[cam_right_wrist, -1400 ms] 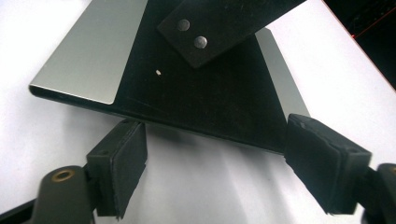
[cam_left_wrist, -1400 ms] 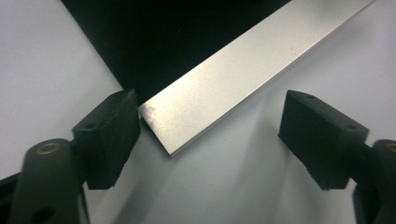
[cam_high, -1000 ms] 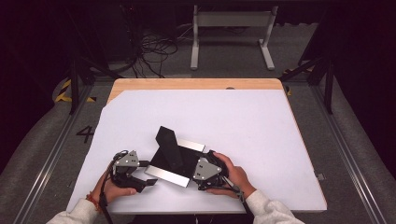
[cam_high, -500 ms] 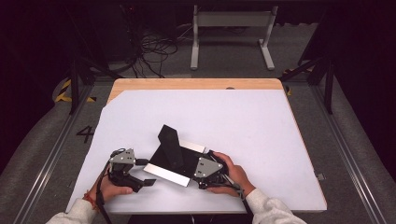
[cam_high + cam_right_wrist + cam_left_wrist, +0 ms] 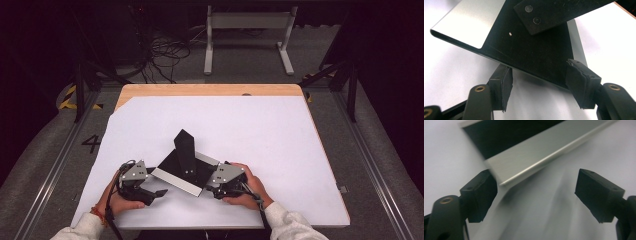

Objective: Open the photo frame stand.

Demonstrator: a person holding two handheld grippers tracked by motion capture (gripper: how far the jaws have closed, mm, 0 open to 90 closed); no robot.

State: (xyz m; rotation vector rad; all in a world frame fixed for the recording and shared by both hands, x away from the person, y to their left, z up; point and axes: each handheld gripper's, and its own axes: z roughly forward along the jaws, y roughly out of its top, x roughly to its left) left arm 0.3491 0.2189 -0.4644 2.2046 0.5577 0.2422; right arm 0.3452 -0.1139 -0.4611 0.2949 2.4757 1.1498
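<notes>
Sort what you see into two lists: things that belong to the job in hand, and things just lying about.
Job in hand:
- black-and-silver stand
- left tool
- right tool

Lying about:
- cables on the floor
- grey metal frame

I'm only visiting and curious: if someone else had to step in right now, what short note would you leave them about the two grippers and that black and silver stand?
Left gripper: open, nothing between its jaws; it sits beside the silver edge of the stand, one jaw very close to the corner.
Right gripper: jaws have just been closing, with the stand's black base plate between them; pads look close but not clearly pressing.
Stand: on the white table cover, near the front edge, its black arm raised.
Done: both grippers brought to the stand.
Left: probably a firm grip, then whatever adjusting follows.
</notes>
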